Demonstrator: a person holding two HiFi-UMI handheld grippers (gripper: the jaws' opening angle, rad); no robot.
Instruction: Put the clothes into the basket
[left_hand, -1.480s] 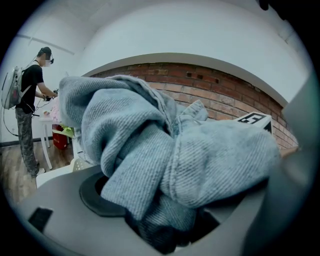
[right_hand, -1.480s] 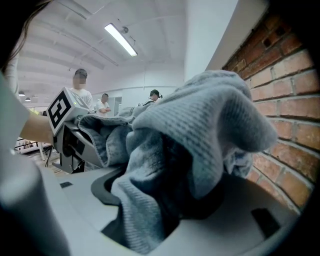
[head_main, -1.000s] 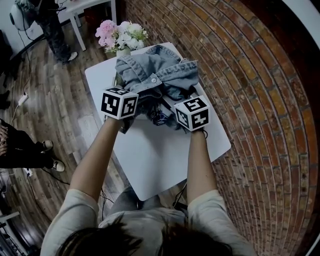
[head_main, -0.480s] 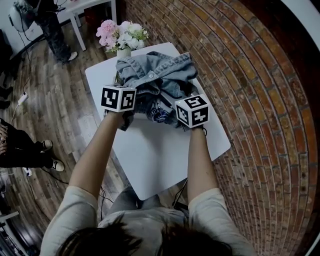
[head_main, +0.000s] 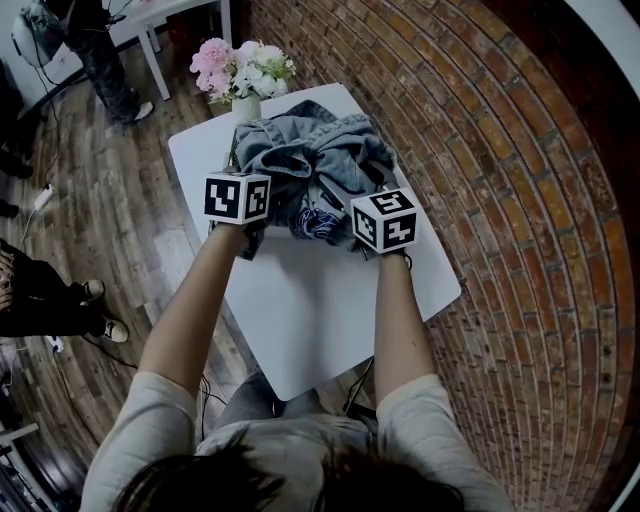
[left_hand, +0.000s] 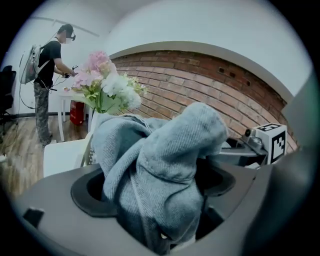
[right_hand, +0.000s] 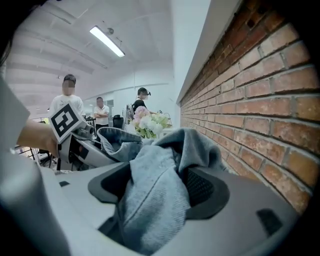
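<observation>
Both my jaw pairs have just been opening around the jeans (head_main: 305, 155): left gripper (left_hand: 155, 185) loose, right gripper (right_hand: 160, 190) pinching. That lopsided release could tug them off the basket (left_hand: 89, 152).

A white table (head_main: 320, 320) is carrying a basket (left_hand: 89, 152) just ahead of the left jaws, with denim clothes (head_main: 310, 150) heaping over it and bunching between both pairs of jaws, while a vase of flowers (head_main: 243, 80) is standing farther beyond the jaws, at the table's far edge.

A bunched denim garment (left_hand: 165, 160) is seen between the left claw's (left_hand: 157, 186) jaws, which have just been opening. Flowers (left_hand: 106, 86) are seen beyond the claw.
</observation>
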